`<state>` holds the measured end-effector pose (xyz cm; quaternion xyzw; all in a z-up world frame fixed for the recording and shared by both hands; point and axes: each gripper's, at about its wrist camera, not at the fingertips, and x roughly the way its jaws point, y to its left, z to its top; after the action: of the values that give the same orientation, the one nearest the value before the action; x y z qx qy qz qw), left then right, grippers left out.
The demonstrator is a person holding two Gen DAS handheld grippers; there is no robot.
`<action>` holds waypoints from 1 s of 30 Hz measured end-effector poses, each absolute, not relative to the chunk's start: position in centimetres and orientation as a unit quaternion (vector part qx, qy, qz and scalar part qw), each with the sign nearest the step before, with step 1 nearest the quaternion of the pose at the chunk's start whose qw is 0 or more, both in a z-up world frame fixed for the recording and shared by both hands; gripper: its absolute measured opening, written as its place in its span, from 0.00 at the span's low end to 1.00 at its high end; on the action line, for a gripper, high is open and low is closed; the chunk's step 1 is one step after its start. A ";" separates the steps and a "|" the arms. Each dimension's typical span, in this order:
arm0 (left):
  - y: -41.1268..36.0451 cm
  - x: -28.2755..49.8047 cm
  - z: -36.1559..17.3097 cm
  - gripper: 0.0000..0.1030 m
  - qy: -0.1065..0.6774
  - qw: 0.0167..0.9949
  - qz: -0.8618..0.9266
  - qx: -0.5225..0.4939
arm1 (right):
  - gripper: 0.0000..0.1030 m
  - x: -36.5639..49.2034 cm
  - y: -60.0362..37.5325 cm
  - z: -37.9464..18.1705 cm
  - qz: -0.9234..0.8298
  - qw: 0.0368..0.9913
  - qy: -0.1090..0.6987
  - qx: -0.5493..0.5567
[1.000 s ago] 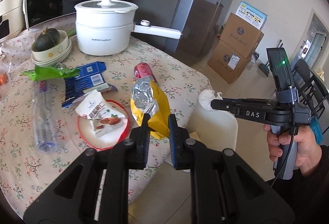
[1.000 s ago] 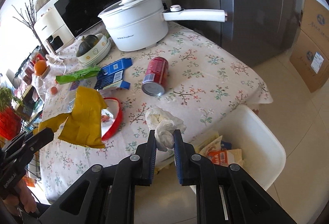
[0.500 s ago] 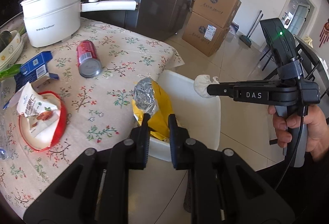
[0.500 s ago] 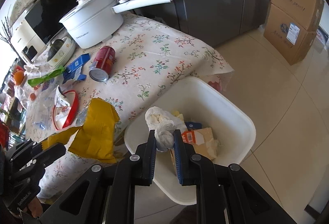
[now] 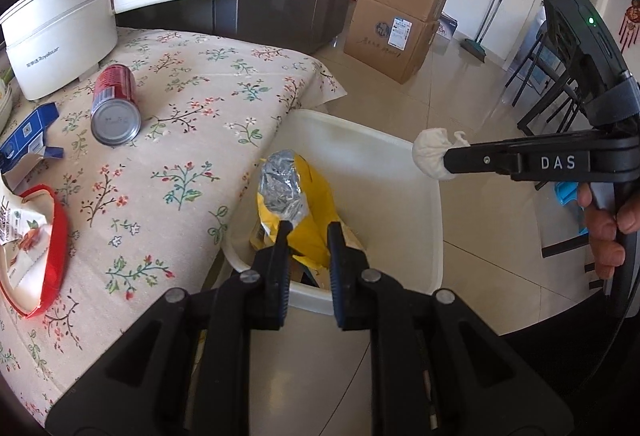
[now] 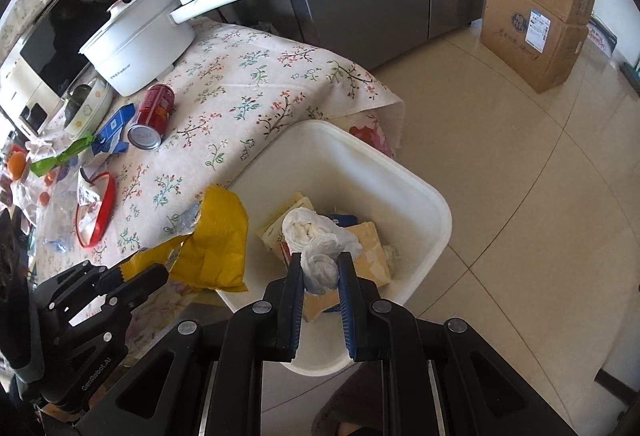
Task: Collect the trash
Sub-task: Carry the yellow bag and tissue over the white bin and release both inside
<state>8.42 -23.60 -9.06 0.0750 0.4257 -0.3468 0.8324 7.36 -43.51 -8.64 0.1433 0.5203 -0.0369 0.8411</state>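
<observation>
Trash fills both grippers above the white bin [image 6: 436,232]. The left gripper [image 5: 306,232] is clamped on a yellow snack bag [image 5: 296,207] with a crumpled foil lining, and the bag hangs over the near left corner of the bin, close to the table edge. The right gripper [image 6: 320,266] is clenched around a wadded white tissue [image 6: 316,244], which sits over the middle of the bin. In the left wrist view the right gripper [image 5: 448,159] reaches in from the right with the tissue [image 5: 430,151] at its tip, and a hand [image 5: 604,232] grips its handle. In the right wrist view the left gripper [image 6: 160,276] enters from the lower left with the snack bag [image 6: 216,240] hanging from it.

The bin stands on the tiled floor against the table and already holds flattened cartons and wrappers [image 6: 368,248]. On the floral tablecloth [image 5: 192,139] beside it lies a red drink can [image 5: 114,103] on its side, and just beyond it a torn blue carton [image 5: 28,139]. Nearer the edge sits a red-rimmed lid [image 5: 52,248] with a nut packet [image 5: 16,232] in it. A white electric pot [image 5: 60,39] with a long handle stands behind the can, and cardboard boxes [image 5: 404,15] are stacked by the far wall.
</observation>
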 end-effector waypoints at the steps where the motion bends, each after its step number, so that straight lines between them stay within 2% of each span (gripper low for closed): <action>1: -23.8 8.4 -9.2 0.18 0.425 0.832 -0.347 0.077 | 0.17 7.3 -43.6 -8.7 -0.038 0.840 0.521 0.143; 7: -24.6 8.6 -9.4 0.19 0.418 0.834 -0.350 0.082 | 0.17 7.5 -43.7 -8.9 -0.042 0.838 0.524 0.144; 8: -24.6 8.6 -9.3 0.22 0.417 0.837 -0.345 0.085 | 0.17 7.5 -43.7 -8.9 -0.043 0.838 0.524 0.144; 10: -24.5 8.6 -9.3 0.35 0.418 0.837 -0.341 0.087 | 0.17 7.6 -43.7 -8.9 -0.043 0.839 0.523 0.146; 12: -24.2 8.5 -9.1 0.57 0.413 0.844 -0.330 0.093 | 0.17 7.6 -43.7 -8.8 -0.044 0.839 0.522 0.147; 16: -23.2 8.5 -8.8 0.64 0.414 0.850 -0.312 0.095 | 0.17 7.8 -43.6 -8.9 -0.045 0.838 0.525 0.146; 18: -22.5 8.6 -8.8 0.73 0.418 0.852 -0.302 0.089 | 0.17 8.0 -43.4 -9.0 -0.044 0.837 0.527 0.143; 21: -21.4 8.5 -8.7 0.78 0.424 0.856 -0.285 0.081 | 0.17 8.3 -43.2 -9.1 -0.044 0.835 0.529 0.143; 30: -18.8 8.3 -8.0 0.83 0.430 0.864 -0.249 0.083 | 0.17 10.0 -42.7 -10.0 -0.055 0.827 0.543 0.135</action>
<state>8.30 -18.81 -7.97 0.0832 0.4299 -0.2486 0.8640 9.97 -42.66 -10.03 0.1353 0.5429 -0.0549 0.8270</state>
